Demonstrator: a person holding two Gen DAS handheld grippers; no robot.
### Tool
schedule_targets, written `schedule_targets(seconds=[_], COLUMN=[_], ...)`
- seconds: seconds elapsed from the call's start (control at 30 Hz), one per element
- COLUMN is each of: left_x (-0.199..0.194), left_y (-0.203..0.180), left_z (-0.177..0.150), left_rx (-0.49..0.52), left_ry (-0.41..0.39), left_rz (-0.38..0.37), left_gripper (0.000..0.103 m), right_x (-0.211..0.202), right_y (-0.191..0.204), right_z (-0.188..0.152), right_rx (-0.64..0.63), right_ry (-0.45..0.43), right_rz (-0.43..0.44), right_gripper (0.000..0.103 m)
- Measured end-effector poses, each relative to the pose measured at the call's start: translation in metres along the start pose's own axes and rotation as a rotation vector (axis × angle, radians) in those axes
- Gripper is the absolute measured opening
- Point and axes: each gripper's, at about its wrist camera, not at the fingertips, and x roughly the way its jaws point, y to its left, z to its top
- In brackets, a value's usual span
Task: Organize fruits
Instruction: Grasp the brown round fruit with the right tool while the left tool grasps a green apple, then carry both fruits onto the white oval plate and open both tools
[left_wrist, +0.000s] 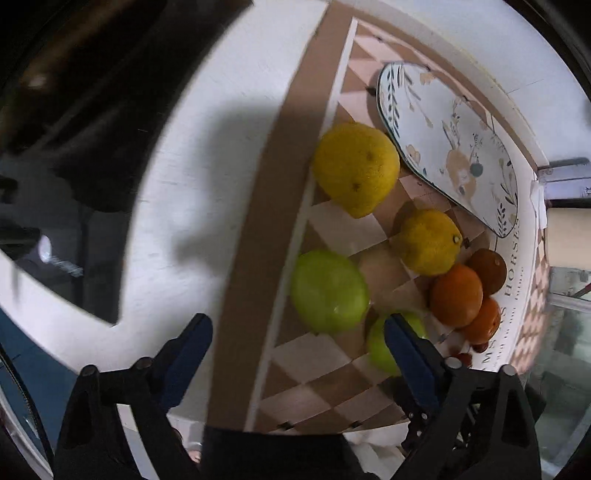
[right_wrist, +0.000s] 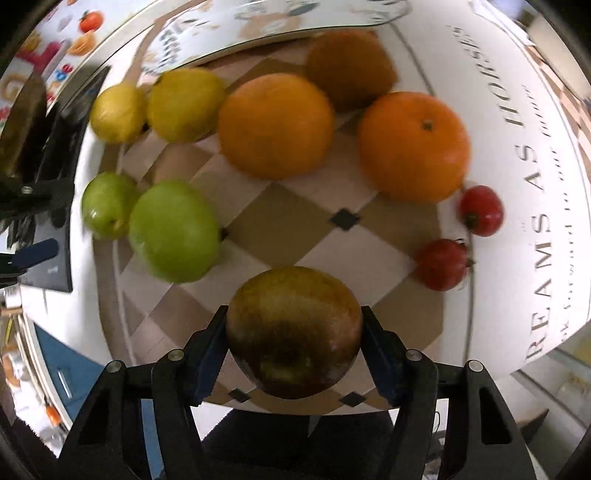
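Down over the checked mat (right_wrist: 295, 221), the right gripper (right_wrist: 293, 343) clamps a brownish-green fruit (right_wrist: 293, 332) between both pads. Beside it, the left gripper (left_wrist: 297, 343) hangs with jaws wide, its right finger (left_wrist: 406, 347) hiding part of a green apple (left_wrist: 380, 350).

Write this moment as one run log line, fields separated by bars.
right gripper: jaws around brown fruit | left gripper: open, nothing held, above green apples | plate: no fruit on it
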Motion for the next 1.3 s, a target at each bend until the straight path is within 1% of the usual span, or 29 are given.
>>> schedule_targets(seconds=[0.1, 0.2, 0.23, 0.27, 0.3, 0.37, 0.4, 0.43, 0.53, 0.6, 0.7, 0.77, 0.87, 0.97, 1.03, 1.07, 1.13, 1.2, 1.23, 1.3], left_x=[0.017, 0.028, 0.031, 0.033, 0.036, 0.044, 0.046, 0.048, 0.05, 0.051, 0.05, 0.045, 0.033, 0.008, -0.014, -0.026, -0.045, -0.06, -0.067, -0.069], left_y=[-0.005, -0.012, -0.016, -0.018, -0.021, -0.028, -0.03, -0.032, -0.04, -0.044, -0.056, -0.065, -0.076, -0.09, -0.1, -0.106, -0.123, -0.14, -0.139, -0.153], left_z=[0.013, 0.019, 0.02, 0.022, 0.023, 0.025, 0.025, 0.025, 0.026, 0.023, 0.015, 0.008, -0.003, -0.016, -0.014, -0.007, 0.001, 0.023, 0.035, 0.066], left_rx=[0.001, 0.012, 0.021, 0.027, 0.034, 0.054, 0.061, 0.062, 0.083, 0.109, 0.162, 0.195, 0.225, 0.248, 0.254, 0.253, 0.256, 0.254, 0.254, 0.245], left_ry=[0.045, 0.064, 0.067, 0.068, 0.072, 0.081, 0.082, 0.075, 0.05, 0.032, -0.001, -0.019, -0.034, -0.068, -0.101, -0.12, -0.153, -0.186, -0.193, -0.205], left_rz=[-0.017, -0.028, -0.028, -0.029, -0.026, -0.019, -0.027, -0.033, -0.02, -0.009, 0.043, 0.062, 0.058, 0.035, 0.01, -0.008, -0.034, -0.059, -0.064, -0.068], left_gripper=[0.09, 0.09, 0.087, 0.077, 0.073, 0.056, 0.054, 0.054, 0.054, 0.054, 0.053, 0.053, 0.053, 0.053, 0.053, 0.053, 0.053, 0.054, 0.054, 0.054], right_x=[0.0, 0.001, 0.001, 0.001, 0.001, 0.002, -0.002, -0.002, -0.006, -0.007, -0.01, -0.017, -0.037, -0.064, -0.089, -0.099, -0.117, -0.128, -0.13, -0.126], right_y=[-0.001, 0.001, 0.002, 0.003, 0.004, 0.006, 0.0, 0.0, -0.006, -0.006, -0.005, -0.006, -0.01, -0.013, -0.016, -0.018, -0.021, -0.023, -0.023, -0.018], right_z=[0.004, 0.008, 0.008, 0.009, 0.01, 0.004, 0.004, 0.004, 0.009, 0.006, 0.006, 0.005, 0.008, 0.015, 0.027, 0.035, 0.059, 0.088, 0.106, 0.143], right_rx=[0.024, 0.031, 0.033, 0.033, 0.032, 0.034, 0.037, 0.039, 0.034, 0.032, 0.021, 0.018, 0.018, 0.017, 0.006, -0.001, -0.02, -0.041, -0.052, -0.061], right_ry=[-0.002, -0.005, -0.006, -0.006, -0.008, -0.009, -0.011, -0.013, -0.013, -0.018, -0.021, -0.031, -0.054, -0.083, -0.12, -0.136, -0.171, -0.2, -0.212, -0.222], right_rz=[-0.001, -0.013, -0.016, -0.019, -0.022, -0.025, -0.024, -0.024, -0.028, -0.03, -0.033, -0.027, 0.008, 0.056, 0.089, 0.101, 0.125, 0.125, 0.123, 0.116], right_gripper=[0.069, 0.069, 0.069, 0.069, 0.069, 0.069, 0.069, 0.069, 0.069, 0.069, 0.069, 0.069, 0.069, 0.069, 0.069, 0.069, 0.069, 0.069, 0.069, 0.069])
